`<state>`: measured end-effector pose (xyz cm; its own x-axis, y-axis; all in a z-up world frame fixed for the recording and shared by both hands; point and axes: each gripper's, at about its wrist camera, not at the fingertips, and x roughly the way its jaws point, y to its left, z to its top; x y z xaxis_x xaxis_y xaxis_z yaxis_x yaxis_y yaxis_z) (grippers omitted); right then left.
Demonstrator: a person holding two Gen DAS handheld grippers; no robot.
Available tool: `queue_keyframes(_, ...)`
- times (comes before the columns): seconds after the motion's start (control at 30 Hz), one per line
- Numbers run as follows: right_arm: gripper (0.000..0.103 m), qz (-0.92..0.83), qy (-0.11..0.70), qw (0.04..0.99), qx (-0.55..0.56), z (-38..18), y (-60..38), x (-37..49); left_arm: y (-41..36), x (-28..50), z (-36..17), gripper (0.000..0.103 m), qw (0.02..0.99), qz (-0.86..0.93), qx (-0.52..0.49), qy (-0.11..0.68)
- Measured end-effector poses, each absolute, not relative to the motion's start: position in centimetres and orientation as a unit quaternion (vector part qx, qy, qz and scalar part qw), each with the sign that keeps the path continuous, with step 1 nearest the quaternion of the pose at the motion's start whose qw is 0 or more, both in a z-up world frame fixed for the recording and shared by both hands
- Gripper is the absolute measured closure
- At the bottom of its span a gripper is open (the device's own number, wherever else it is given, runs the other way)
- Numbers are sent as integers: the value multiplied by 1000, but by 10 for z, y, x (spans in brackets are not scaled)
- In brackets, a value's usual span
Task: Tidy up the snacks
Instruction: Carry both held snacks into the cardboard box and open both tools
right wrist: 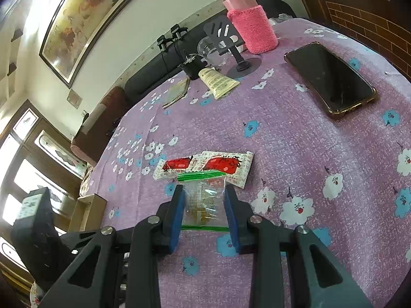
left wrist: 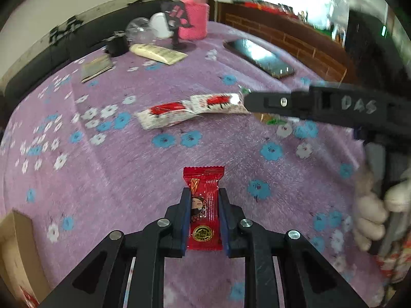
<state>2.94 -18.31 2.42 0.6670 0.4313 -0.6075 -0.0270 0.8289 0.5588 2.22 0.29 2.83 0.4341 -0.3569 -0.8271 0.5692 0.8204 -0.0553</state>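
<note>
My left gripper (left wrist: 204,192) is shut on a red snack packet (left wrist: 204,205) with a cartoon face, held above the purple flowered tablecloth. My right gripper (right wrist: 204,188) is shut on a clear snack packet with green edges (right wrist: 204,200). Two white packets with red labels (left wrist: 190,110) lie side by side mid-table; in the right wrist view these white packets (right wrist: 205,165) sit just beyond the clear packet. The right gripper's black arm (left wrist: 321,104) reaches in from the right in the left wrist view, its tips over the white packets' right end.
A phone (right wrist: 331,77) lies at the right. At the back stand a pink-sleeved bottle (right wrist: 249,23), a black phone stand (right wrist: 239,59), a cream tube (right wrist: 218,82), a clear cup (right wrist: 208,51) and a small booklet (right wrist: 176,92). A cardboard box (left wrist: 18,256) sits at the near left.
</note>
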Motion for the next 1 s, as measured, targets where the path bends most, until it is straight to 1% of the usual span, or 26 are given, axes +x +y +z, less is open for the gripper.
queue_keyframes(0.17,73,139,384,877,254,26,-177,27,56,6,58,84,860,-260,43,437)
queue_keyframes(0.3,73,143,385,881,234,29,-163,23,121,-10,87,84,881,-232,-20,412)
queue_keyframes(0.47,73,170,389,884,197,47,-121,13,195,-19,101,84,900,-164,-39,402)
queue_keyframes(0.6,73,225,393,876,167,65,-62,7,254,-16,95,83,903,-112,-77,407)
queue_keyframes(0.7,73,267,400,866,135,79,-6,9,294,-11,80,83,900,-80,-104,415)
queue_keyframes(0.87,73,314,412,851,87,89,78,8,331,-4,56,83,892,-47,-137,429)
queue_keyframes(1.0,73,333,428,839,42,82,140,7,355,5,44,83,885,-31,-173,430)
